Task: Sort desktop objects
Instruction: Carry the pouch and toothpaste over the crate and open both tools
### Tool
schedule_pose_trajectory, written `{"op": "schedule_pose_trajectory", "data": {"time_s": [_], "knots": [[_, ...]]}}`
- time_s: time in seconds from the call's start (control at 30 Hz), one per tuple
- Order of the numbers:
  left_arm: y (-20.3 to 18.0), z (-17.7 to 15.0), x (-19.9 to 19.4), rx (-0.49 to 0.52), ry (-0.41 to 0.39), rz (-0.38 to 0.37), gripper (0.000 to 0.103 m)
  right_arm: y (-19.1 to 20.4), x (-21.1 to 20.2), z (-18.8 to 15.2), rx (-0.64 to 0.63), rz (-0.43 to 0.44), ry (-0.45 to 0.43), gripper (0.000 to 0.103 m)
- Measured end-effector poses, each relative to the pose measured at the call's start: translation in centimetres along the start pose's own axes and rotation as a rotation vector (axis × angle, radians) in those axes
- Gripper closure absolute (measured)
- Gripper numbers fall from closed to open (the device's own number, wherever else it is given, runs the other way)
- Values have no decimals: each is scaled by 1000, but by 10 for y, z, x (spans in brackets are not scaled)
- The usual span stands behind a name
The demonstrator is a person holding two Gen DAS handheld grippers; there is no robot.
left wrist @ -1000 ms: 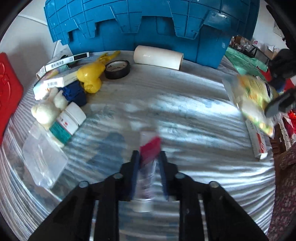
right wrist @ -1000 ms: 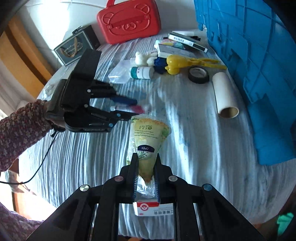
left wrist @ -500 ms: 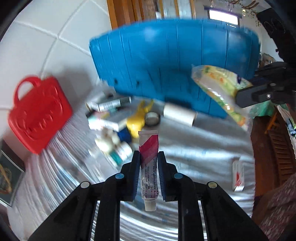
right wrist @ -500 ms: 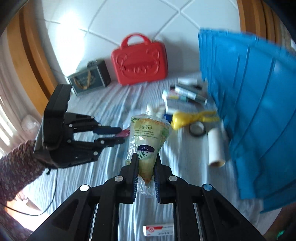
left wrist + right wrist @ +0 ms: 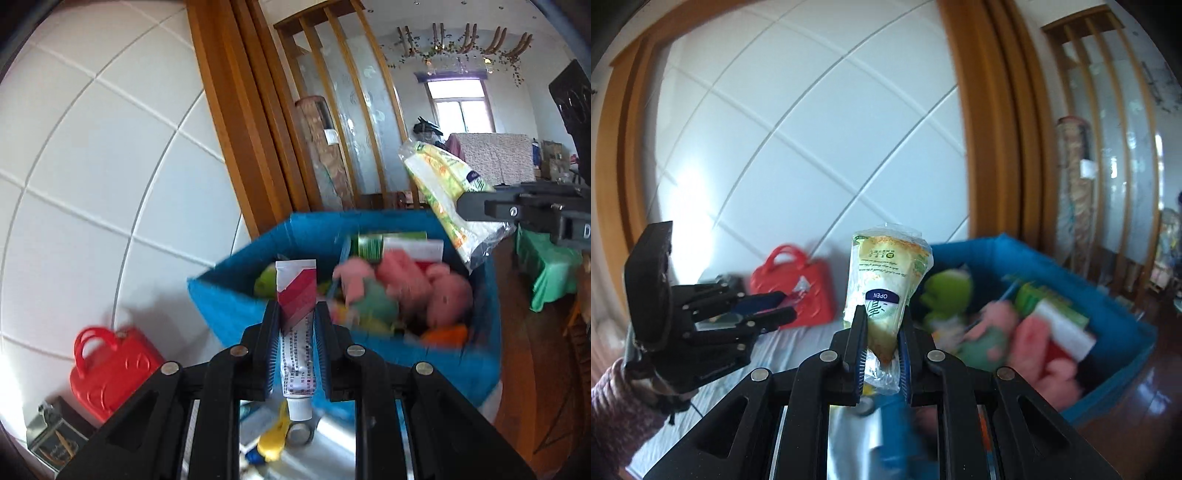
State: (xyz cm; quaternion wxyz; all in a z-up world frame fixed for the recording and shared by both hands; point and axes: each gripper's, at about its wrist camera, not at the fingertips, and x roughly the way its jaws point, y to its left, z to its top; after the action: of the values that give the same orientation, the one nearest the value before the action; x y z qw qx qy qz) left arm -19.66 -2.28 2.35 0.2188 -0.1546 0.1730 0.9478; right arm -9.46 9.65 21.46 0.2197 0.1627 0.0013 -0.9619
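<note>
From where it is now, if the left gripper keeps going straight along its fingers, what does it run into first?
Probably the blue bin: the left gripper, shut on the tube, points at its near rim and the toys inside. Depth is unclear, so it could pass just over the rim.

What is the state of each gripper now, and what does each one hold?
Left gripper: closed on the white and red tube.
Right gripper: closed on the yellow-green plastic packet.
</note>
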Motion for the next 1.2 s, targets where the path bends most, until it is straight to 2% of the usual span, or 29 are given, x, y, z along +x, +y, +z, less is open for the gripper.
{"op": "schedule_pose_trajectory", "data": {"time_s": [0.1,0.2,0.4,0.5,0.57,0.6,0.63,0.67,0.73,0.87,1.1,1.2], "knots": [[-28,39,32,8,5,78,84,-51,-4,20,26,-31,-18,88],[-43,69,67,-32,30,100,84,-100,2,34,61,-42,-14,88],[-61,104,109,-83,71,158,84,-156,29,49,70,-50,10,88],[-65,111,124,-89,109,200,81,-178,46,55,101,-53,16,83],[-67,113,131,-86,126,250,57,-192,53,58,129,-62,8,79],[-67,114,132,-93,120,281,33,-198,55,58,140,-67,6,76],[-67,114,135,-99,109,309,11,-204,55,59,152,-74,2,66],[-67,115,133,-105,92,338,1,-209,56,59,162,-81,1,52],[-68,115,127,-110,73,358,0,-216,54,60,165,-82,-6,33],[-68,115,121,-117,81,375,0,-219,48,61,150,-62,-25,33],[-68,107,97,-116,66,422,0,-200,31,56,138,14,-61,32],[-60,99,81,-131,55,437,0,-189,28,52,133,37,-68,26]]}}
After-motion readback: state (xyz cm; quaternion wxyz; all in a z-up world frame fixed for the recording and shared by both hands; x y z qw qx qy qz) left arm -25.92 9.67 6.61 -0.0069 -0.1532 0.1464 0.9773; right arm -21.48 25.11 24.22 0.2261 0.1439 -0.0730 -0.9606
